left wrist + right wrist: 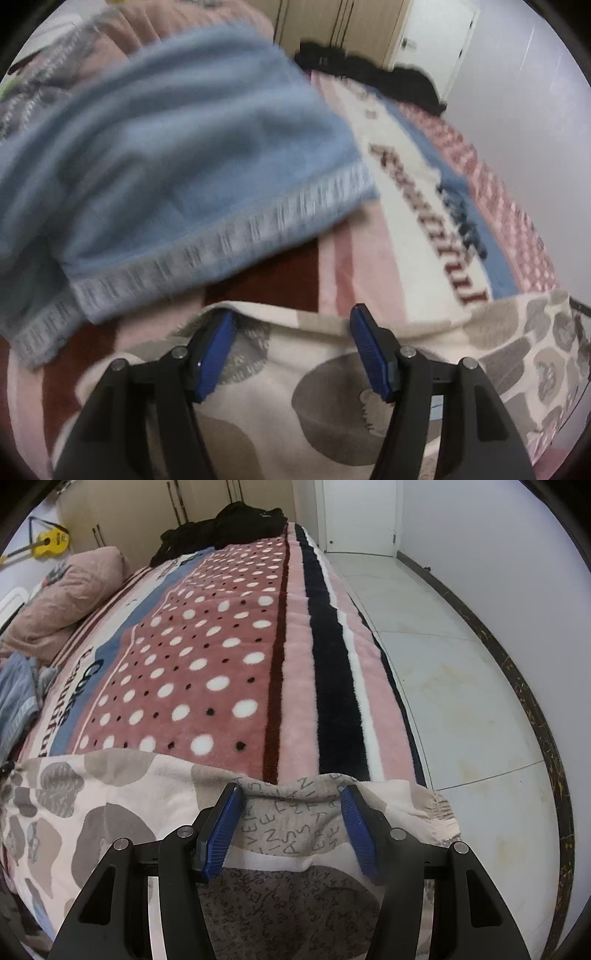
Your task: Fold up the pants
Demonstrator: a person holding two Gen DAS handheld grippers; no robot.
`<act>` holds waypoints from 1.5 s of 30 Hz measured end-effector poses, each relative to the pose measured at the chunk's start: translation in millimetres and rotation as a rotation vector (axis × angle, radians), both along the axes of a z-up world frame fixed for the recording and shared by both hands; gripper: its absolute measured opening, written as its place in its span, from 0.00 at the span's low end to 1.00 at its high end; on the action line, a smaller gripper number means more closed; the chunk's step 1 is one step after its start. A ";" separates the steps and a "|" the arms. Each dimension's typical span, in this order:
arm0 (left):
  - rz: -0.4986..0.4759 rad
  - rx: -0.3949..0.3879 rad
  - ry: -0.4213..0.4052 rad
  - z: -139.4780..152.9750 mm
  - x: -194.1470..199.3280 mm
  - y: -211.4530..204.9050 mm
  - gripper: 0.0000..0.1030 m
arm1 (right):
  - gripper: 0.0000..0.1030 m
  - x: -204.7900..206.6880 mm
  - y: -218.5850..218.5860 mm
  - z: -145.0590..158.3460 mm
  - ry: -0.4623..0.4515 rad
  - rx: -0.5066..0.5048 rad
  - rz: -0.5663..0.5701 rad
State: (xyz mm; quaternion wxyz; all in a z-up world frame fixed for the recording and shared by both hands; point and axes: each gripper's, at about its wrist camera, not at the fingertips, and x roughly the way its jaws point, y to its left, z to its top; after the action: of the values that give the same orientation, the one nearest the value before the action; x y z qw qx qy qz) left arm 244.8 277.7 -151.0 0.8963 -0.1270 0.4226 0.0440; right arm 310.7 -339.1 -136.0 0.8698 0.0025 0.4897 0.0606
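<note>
We're at the grab step: the pants [110,812], thin cream cotton with grey-brown blotches and printed lettering, lie at the near end of the fleece blanket [221,646], their far edge under both tools. The left gripper [291,332] and right gripper [291,805] both stand with jaws apart, ribbed blue pads straddling the fabric edge without pinching it, so nothing is gripped yet. Next we'd likely close both on that edge evenly, then lift and carry it over, clear of the fuzzy blue towel [166,147] close beyond the left tool.
</note>
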 end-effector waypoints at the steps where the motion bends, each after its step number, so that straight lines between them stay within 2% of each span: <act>1: 0.008 -0.004 -0.018 3.6 -1.6 2.5 0.58 | 0.51 -4.9 0.6 3.9 -0.008 -0.001 -0.001; 3: 0.021 -0.022 -0.015 6.9 5.0 9.7 0.58 | 0.51 -13.8 3.0 10.9 -0.021 -0.003 0.005; 6: 0.037 0.007 0.007 4.0 14.0 12.3 0.58 | 0.51 -27.5 9.3 23.5 -0.042 -0.002 0.023; 10: 0.085 -0.051 -0.004 5.1 12.9 26.8 0.58 | 0.51 -43.0 18.3 36.6 -0.064 0.020 0.043; 11: 0.136 -0.011 -0.011 9.1 10.1 34.0 0.58 | 0.51 -48.0 20.1 39.8 -0.069 0.021 0.048; 13: 0.168 0.038 -0.015 13.4 6.5 43.4 0.58 | 0.51 -57.2 23.8 44.5 -0.076 0.019 0.059; 16: 0.183 -0.005 -0.015 21.3 -9.5 58.7 0.58 | 0.51 -67.2 26.6 48.2 -0.080 0.017 0.066; 19: 0.175 0.016 -0.043 32.9 -37.7 57.3 0.64 | 0.51 -77.7 30.2 53.3 -0.093 0.029 0.073; 22: 0.166 -0.057 -0.080 40.7 -83.4 57.1 0.73 | 0.52 -93.5 37.4 60.8 -0.115 0.050 0.094; 24: 0.177 -0.132 -0.103 39.4 -120.5 59.3 0.81 | 0.56 -104.1 43.8 65.2 -0.132 0.060 0.115; 30: 0.196 -0.446 -0.140 -0.2 -191.7 65.9 0.81 | 0.56 -141.4 79.2 66.8 -0.147 0.092 0.213; 33: 0.219 -0.521 -0.122 -29.1 -201.4 64.9 0.81 | 0.56 -155.6 98.8 64.3 -0.151 0.141 0.262; 36: 0.227 -0.617 -0.128 -50.4 -191.6 66.9 0.81 | 0.56 -165.1 120.1 62.2 -0.166 0.176 0.291; 40: 0.273 -0.665 -0.171 -60.3 -171.0 67.2 0.81 | 0.58 -176.9 149.1 59.3 -0.197 0.205 0.310; 42: 0.302 -0.662 -0.176 -60.1 -162.2 69.0 0.81 | 0.59 -182.0 158.4 57.1 -0.205 0.245 0.308; 44: 0.350 -0.612 -0.190 -58.3 -153.2 70.0 0.70 | 0.59 -186.5 164.1 54.9 -0.211 0.283 0.306; 45: 0.380 -0.596 -0.192 -58.4 -150.5 71.6 0.58 | 0.59 -189.7 166.9 52.8 -0.220 0.317 0.301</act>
State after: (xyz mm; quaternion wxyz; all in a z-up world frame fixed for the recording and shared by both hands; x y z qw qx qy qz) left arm 94.3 349.3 -209.4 0.8312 -0.4625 0.2998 0.0723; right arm 120.9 -172.2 -83.2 0.8877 0.0592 0.3715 0.2654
